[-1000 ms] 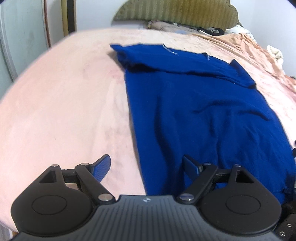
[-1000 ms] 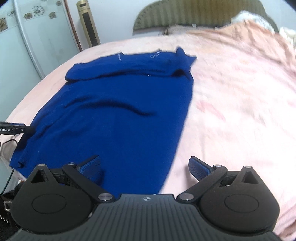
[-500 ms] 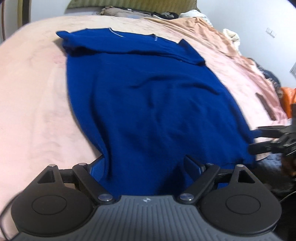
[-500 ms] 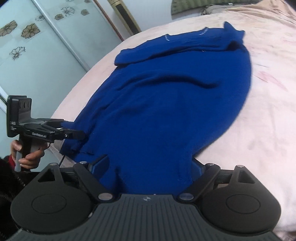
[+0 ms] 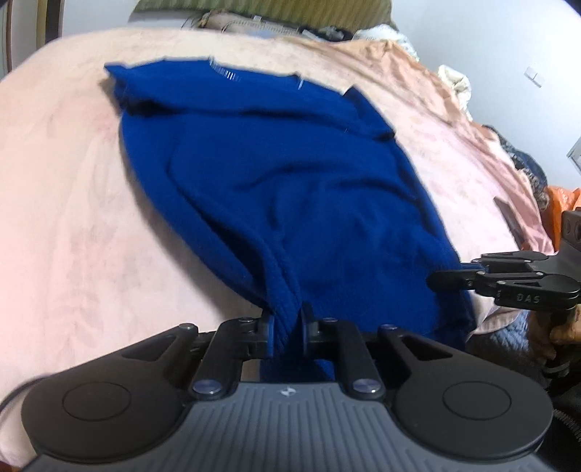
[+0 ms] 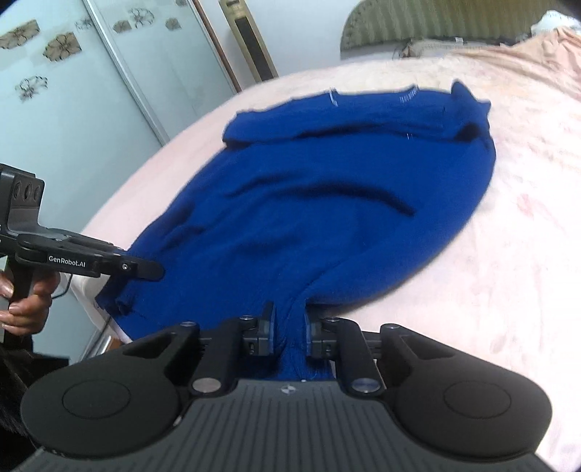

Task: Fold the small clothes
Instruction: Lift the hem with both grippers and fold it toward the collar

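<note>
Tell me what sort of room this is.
Most likely a bedroom. The blue knit sweater lies on a bed under a pink bedspread, with an olive ribbed headboard behind and pale sliding wardrobe doors with flower motifs alongside.

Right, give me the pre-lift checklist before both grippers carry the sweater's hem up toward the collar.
1. Left gripper shut on the blue sweater hem: ok.
2. Right gripper shut on hem: ok.
3. Both layers pinched in each grip: cannot tell.
4. Sleeves folded across the top near the collar: ok.
5. Body lying flat: not ok, creases run across it.
6. Pink bedspread bare beside the sweater: ok.
</note>
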Motion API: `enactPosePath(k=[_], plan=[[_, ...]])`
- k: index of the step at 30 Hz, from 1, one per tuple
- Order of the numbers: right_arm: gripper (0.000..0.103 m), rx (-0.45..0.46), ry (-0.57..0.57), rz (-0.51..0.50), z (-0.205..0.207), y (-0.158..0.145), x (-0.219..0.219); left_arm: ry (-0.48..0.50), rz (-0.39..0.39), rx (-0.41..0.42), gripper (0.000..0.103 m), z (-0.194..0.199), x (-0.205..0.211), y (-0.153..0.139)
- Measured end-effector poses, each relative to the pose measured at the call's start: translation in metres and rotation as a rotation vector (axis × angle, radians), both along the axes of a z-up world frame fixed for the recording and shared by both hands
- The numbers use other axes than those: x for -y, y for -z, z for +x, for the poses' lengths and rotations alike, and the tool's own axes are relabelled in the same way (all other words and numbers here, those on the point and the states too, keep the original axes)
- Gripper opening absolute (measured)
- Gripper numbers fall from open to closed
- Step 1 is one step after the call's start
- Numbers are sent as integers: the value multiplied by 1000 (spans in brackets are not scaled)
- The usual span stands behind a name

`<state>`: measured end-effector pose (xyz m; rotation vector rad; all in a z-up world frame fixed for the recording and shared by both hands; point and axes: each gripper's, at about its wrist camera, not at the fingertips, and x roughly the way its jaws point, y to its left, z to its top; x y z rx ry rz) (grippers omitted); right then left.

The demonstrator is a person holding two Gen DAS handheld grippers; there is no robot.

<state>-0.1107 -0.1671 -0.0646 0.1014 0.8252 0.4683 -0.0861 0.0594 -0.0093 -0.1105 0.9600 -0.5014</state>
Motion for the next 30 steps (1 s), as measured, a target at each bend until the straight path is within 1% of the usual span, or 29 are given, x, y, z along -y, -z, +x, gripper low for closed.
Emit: enactPosePath(k=[3, 7, 9, 12, 21, 26, 30], plan=[[18, 65, 0, -8, 7, -14, -5, -10, -12, 70, 13, 3, 4, -19], [18, 150, 10, -8, 27, -38, -5, -29, 27, 181, 13, 14, 9, -46], [18, 186, 22, -9, 40, -48, -3, -36, 35, 215, 13, 22, 10, -55], [18, 214, 47, -20, 63, -57, 2, -54, 45, 251, 13, 39, 11, -65], [18, 251, 114, -7, 128, -64, 9, -109, 103, 324, 13, 100, 28, -74], [18, 245, 141, -5, 160, -58, 12, -140, 134, 327, 13, 132, 34, -74], [18, 241, 161, 0, 183, -53, 14, -150, 181, 343, 13, 153, 42, -73]])
